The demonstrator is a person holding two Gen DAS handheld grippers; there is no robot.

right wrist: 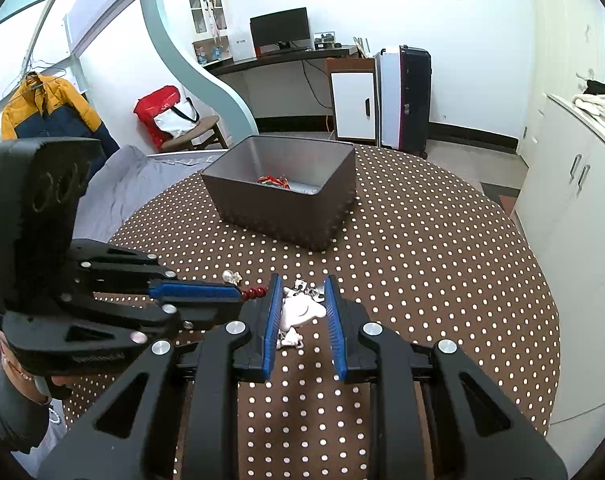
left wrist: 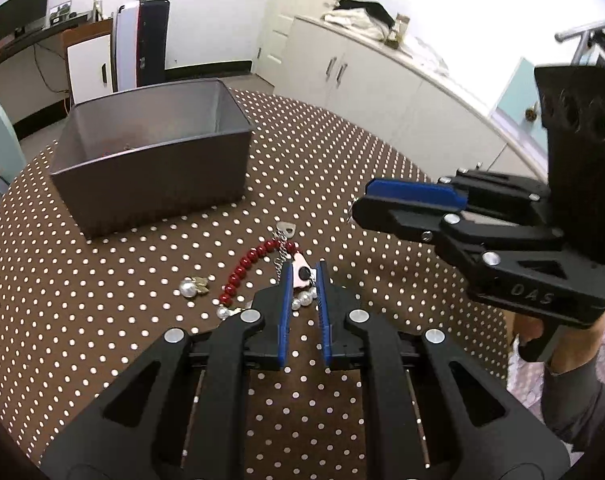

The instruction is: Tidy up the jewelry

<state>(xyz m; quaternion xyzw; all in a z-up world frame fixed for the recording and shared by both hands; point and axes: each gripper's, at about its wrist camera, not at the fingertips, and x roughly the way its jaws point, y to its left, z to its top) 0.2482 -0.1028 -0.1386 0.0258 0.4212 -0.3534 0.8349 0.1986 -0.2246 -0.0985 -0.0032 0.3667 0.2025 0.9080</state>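
Observation:
A small pile of jewelry lies on the polka-dot table: a red bead bracelet (left wrist: 246,266), a silver chain with a heart tag (left wrist: 285,232), pearl earrings (left wrist: 192,287) and a pale pink charm (left wrist: 301,273). My left gripper (left wrist: 304,270) is low over the pile, jaws narrowly apart around the pink charm and chain. My right gripper (right wrist: 300,286) is open, its jaws either side of the white-pink charm (right wrist: 300,310); it also shows in the left wrist view (left wrist: 366,200). A grey box (left wrist: 154,156) stands beyond, holding red jewelry (right wrist: 272,181).
The round table's edge (right wrist: 542,280) curves close on the right. White cabinets (left wrist: 382,80) stand beyond the table. A bed (right wrist: 142,176) lies at the left. A chair with bags (right wrist: 174,124) stands behind it.

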